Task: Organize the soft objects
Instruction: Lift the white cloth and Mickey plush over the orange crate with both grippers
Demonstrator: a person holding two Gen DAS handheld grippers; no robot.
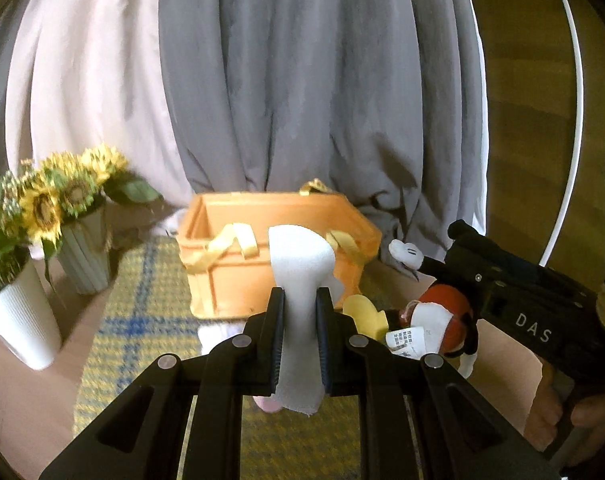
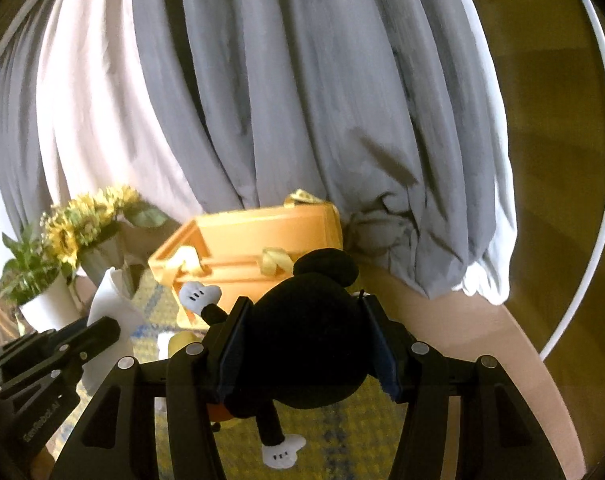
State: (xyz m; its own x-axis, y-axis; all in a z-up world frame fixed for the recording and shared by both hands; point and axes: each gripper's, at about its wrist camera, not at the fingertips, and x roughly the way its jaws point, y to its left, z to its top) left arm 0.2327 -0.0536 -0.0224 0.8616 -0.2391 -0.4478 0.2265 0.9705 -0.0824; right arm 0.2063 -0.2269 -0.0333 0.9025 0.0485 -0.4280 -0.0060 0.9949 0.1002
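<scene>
My left gripper (image 1: 299, 300) is shut on a white soft cloth piece (image 1: 298, 268) and holds it up in front of the orange storage box (image 1: 230, 272) with yellow ribbon handles. My right gripper (image 2: 308, 312) is shut on the black head of a Mickey Mouse plush (image 2: 302, 344), whose white gloved hands hang out at the left and below. In the left wrist view the plush (image 1: 438, 316) shows red shorts, a yellow shoe and a label, held to the right of the box. The box also shows in the right wrist view (image 2: 242, 256), just beyond the plush.
A yellow and blue checked mat (image 1: 142, 300) lies under the box on a round wooden table (image 2: 462, 320). Two white vases with sunflowers and greenery (image 1: 42, 208) stand at the left. Grey and white curtains (image 1: 302, 80) hang behind. A small pink and white thing (image 1: 222, 334) lies before the box.
</scene>
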